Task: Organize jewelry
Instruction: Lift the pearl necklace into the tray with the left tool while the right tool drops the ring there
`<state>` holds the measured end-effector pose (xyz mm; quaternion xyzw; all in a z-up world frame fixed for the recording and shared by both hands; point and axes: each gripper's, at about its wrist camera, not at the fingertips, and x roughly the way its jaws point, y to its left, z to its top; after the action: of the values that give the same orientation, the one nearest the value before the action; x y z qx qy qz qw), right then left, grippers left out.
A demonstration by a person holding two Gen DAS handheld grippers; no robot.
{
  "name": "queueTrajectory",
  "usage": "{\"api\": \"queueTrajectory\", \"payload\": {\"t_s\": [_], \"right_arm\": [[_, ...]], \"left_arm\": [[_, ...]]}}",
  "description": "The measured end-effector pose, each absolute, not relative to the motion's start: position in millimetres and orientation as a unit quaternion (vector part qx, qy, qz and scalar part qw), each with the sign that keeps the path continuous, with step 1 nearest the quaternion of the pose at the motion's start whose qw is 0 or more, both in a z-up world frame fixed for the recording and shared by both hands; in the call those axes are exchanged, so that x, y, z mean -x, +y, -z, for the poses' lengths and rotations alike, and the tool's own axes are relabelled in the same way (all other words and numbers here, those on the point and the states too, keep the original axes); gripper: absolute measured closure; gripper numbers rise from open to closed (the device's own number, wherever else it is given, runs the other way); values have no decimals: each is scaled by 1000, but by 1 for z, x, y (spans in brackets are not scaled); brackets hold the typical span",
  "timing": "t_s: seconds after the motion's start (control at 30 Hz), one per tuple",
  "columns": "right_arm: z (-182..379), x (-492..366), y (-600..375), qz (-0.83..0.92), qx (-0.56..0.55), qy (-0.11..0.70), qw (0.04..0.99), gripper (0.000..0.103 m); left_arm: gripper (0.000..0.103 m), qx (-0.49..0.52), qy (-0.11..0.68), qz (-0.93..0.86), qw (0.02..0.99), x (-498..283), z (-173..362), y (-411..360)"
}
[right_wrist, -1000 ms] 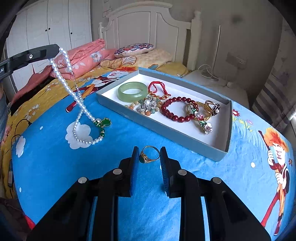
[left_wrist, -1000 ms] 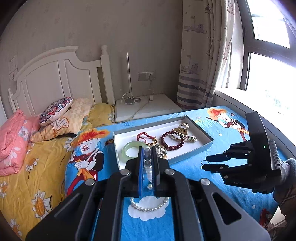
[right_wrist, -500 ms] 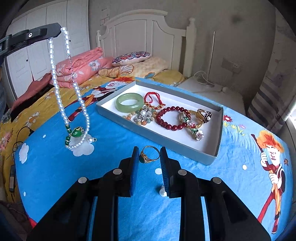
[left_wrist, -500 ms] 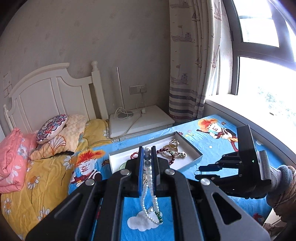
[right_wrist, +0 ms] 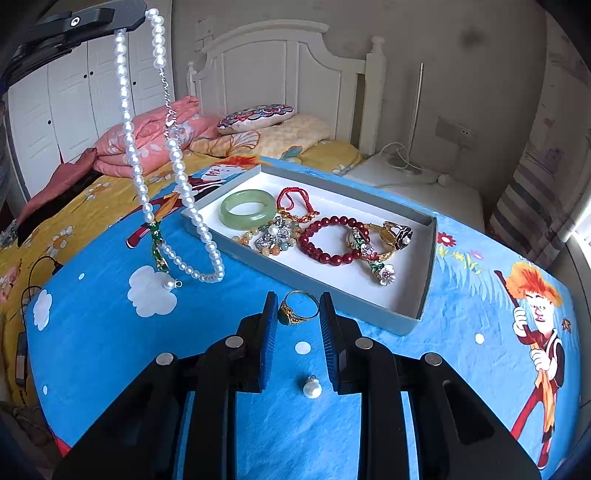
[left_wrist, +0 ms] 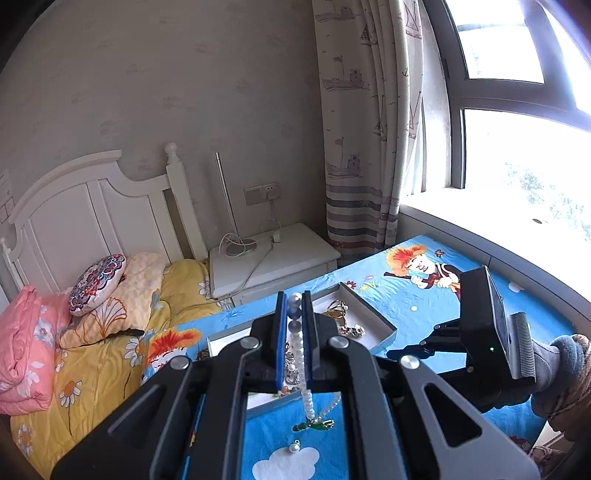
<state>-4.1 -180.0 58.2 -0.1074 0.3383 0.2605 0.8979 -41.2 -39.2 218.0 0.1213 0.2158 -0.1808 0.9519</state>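
Observation:
My left gripper [left_wrist: 294, 310] is shut on a white pearl necklace [right_wrist: 173, 155], which hangs from it well above the blue cloth; its green and gold pendant [right_wrist: 158, 246] dangles at the bottom. In the right wrist view that gripper [right_wrist: 130, 18] sits at the top left. My right gripper [right_wrist: 298, 308] is shut on a gold ring with a green stone [right_wrist: 297, 308], just in front of the grey jewelry tray [right_wrist: 413, 314]. The tray holds a green jade bangle [right_wrist: 248, 209], a red cord bracelet [right_wrist: 295, 201], a dark red bead bracelet [right_wrist: 332, 240] and gold pieces.
A loose pearl pendant [right_wrist: 312, 388] lies on the blue cartoon cloth [right_wrist: 110, 332] under my right gripper. Beyond the table are a bed with pillows [right_wrist: 273, 122] and a pink quilt, a white nightstand [left_wrist: 273, 258], a curtain and a window. A person's sleeve [left_wrist: 565, 373] shows at right.
My left gripper has risen with the pearl necklace, lifting it fully off the cloth so it hangs free. The right gripper has stayed put with the ring.

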Motion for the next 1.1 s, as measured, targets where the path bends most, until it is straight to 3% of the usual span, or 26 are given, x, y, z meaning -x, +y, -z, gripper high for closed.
{"api": "queueTrajectory", "payload": {"t_s": [0.33,1.1], "right_arm": [[-60,-19,-180,-254,104,340,899,79],[-80,-56,-179,-247,99,325,908,79]], "left_arm": [[96,-152,227,176,946,1,-208,-64],[96,-169,201,156,952,-42,-247,-73]]}}
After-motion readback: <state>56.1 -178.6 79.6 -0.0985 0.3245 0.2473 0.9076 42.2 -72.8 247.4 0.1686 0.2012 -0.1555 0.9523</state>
